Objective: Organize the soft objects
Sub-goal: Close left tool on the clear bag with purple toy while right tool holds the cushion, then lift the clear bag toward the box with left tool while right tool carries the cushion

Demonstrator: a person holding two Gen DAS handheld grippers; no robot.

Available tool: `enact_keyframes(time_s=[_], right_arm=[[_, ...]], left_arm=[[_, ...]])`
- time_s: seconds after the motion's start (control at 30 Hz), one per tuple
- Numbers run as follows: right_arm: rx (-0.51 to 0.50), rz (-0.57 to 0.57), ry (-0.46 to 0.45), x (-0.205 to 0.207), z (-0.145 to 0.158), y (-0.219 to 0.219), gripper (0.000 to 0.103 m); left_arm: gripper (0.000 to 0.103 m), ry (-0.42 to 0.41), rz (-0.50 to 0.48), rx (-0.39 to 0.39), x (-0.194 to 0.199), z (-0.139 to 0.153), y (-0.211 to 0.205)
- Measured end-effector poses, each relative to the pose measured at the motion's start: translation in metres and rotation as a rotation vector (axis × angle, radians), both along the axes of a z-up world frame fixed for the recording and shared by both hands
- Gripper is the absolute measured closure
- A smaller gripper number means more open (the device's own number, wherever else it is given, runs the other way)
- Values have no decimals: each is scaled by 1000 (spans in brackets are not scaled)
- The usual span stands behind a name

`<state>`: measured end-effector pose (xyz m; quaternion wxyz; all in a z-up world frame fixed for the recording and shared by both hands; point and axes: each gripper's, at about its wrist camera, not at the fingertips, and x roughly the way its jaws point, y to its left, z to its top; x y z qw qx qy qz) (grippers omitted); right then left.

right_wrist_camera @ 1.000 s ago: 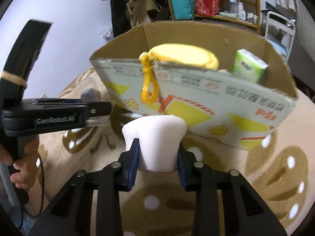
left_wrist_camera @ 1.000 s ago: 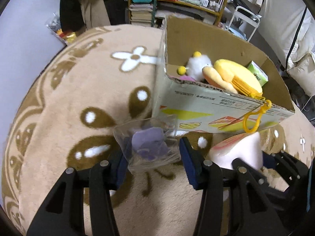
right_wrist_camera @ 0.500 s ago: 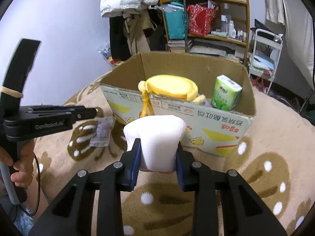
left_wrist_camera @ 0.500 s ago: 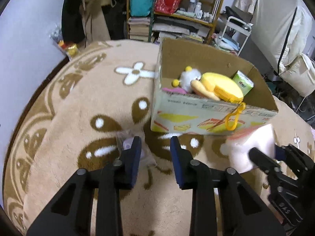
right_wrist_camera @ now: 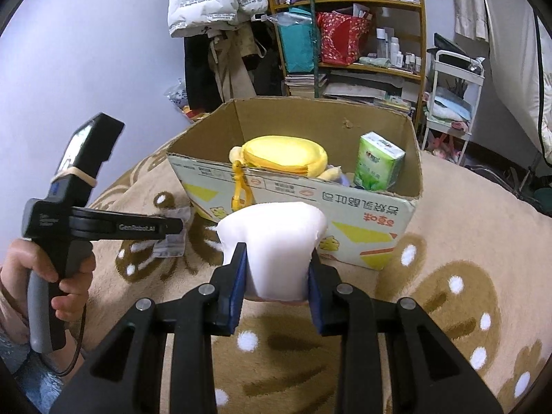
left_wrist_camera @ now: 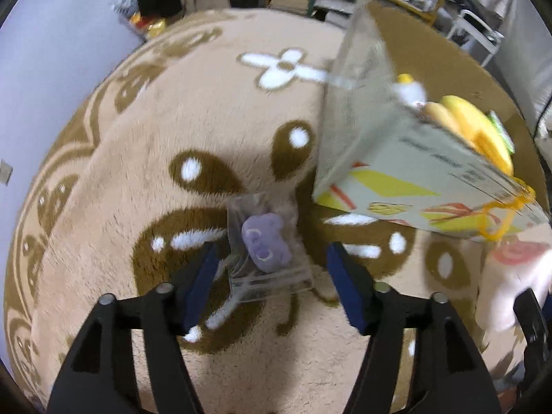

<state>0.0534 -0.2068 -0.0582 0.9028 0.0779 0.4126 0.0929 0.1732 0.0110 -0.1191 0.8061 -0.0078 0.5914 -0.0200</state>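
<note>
A small purple plush in a clear plastic bag (left_wrist_camera: 264, 243) lies on the beige rug. My left gripper (left_wrist_camera: 272, 276) is open, its blue pads on either side of the bag, low over the rug. My right gripper (right_wrist_camera: 277, 283) is shut on a white plush (right_wrist_camera: 276, 238), held above the rug in front of the cardboard box (right_wrist_camera: 372, 207). The box (left_wrist_camera: 407, 179) holds a yellow plush (right_wrist_camera: 283, 153), a white plush (left_wrist_camera: 410, 91) and a green tissue pack (right_wrist_camera: 377, 160). The white plush also shows at the right of the left wrist view (left_wrist_camera: 507, 286).
The beige rug with brown flower pattern (right_wrist_camera: 465, 241) covers the floor. Shelves with bags and bottles (right_wrist_camera: 345, 41) and hanging coats (right_wrist_camera: 220, 10) stand behind the box. A white cart (right_wrist_camera: 452, 103) is at the back right. The left handle (right_wrist_camera: 69, 227) is beside the box.
My left gripper has opened wide and come down around the bagged purple plush. My right gripper has lifted the white plush higher, with the box now seen from above.
</note>
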Motion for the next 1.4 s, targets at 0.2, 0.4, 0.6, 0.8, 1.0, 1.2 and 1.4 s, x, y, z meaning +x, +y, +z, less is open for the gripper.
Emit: enact_keyframes(time_s=[0.2, 0.4, 0.6, 0.8, 1.0, 1.2, 1.4], right_arm=[[1, 12, 15, 3, -4, 2, 70], [-8, 26, 18, 6, -6, 5, 70], [-17, 24, -14, 2, 0, 3, 70], [-33, -2, -82, -8, 16, -3, 70], [-42, -31, -153, -18, 33, -7, 70], [-56, -27, -146, -22, 35, -6, 70], [-55, -30, -145, -22, 35, -6, 70]], left_arm=[[34, 100, 32, 15, 9, -26, 5], [48, 60, 1, 0, 9, -29, 0], [50, 47, -20, -4, 2, -22, -4], [52, -74, -43, -11, -22, 12, -7], [87, -191, -110, -34, -47, 50, -14], [78, -87, -47, -40, -35, 30, -9], [44, -44, 29, -92, -17, 8, -2]])
